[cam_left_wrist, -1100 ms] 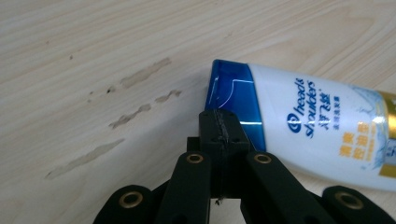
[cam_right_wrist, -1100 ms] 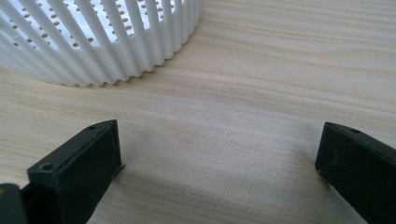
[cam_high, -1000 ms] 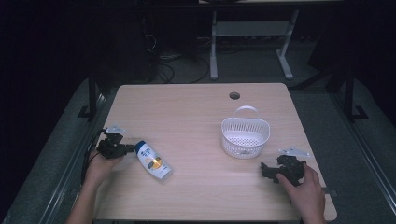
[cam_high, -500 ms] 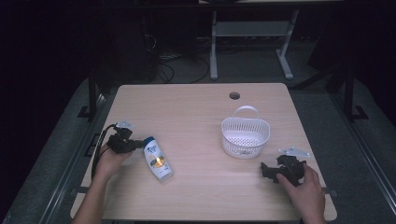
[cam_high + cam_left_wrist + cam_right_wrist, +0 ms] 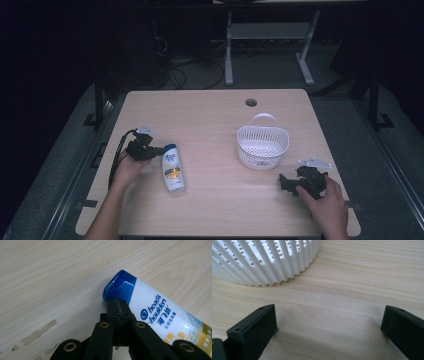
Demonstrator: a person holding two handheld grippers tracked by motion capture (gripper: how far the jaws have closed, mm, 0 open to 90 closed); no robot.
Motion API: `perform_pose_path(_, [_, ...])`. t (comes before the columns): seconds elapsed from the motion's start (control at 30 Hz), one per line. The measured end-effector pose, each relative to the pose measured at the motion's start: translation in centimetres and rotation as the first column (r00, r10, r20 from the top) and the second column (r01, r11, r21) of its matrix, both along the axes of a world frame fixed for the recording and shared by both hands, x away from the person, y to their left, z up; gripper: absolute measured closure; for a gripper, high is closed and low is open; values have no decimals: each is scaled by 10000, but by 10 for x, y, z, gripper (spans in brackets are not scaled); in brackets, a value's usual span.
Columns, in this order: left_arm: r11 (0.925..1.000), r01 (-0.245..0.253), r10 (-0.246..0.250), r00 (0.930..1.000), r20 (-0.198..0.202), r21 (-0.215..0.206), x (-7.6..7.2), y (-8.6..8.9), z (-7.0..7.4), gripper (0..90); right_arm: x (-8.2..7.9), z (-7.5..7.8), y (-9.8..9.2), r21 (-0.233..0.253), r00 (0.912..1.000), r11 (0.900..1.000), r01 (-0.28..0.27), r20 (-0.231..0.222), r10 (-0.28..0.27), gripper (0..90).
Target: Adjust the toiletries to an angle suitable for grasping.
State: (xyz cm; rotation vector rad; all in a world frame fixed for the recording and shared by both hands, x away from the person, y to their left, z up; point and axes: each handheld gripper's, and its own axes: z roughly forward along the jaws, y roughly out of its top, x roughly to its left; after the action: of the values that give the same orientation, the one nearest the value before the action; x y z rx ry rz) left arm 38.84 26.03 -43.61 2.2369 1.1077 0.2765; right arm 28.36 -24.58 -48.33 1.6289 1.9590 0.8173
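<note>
Shampoo bottle (image 5: 172,169) lies flat on the counter (image 5: 210,115), not yet lifted, well apart from the white basket (image 5: 262,146). The left tool (image 5: 150,150) touches its blue cap (image 5: 119,286); the left gripper view shows its jaws together. The right tool (image 5: 329,327) rests near the basket with jaws apart, which the high view cannot tell.

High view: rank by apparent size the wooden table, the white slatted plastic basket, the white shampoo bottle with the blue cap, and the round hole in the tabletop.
1. Wooden table
2. White slatted plastic basket
3. White shampoo bottle with the blue cap
4. Round hole in the tabletop
</note>
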Motion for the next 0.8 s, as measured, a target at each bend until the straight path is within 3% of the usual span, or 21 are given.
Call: perform_pose_path(0.8, [9950, 980, -981, 9952, -19, -187, 8, -58, -2, 900, 0, 0, 0, -2, 10000, 10000, -3, 4, 3, 0])
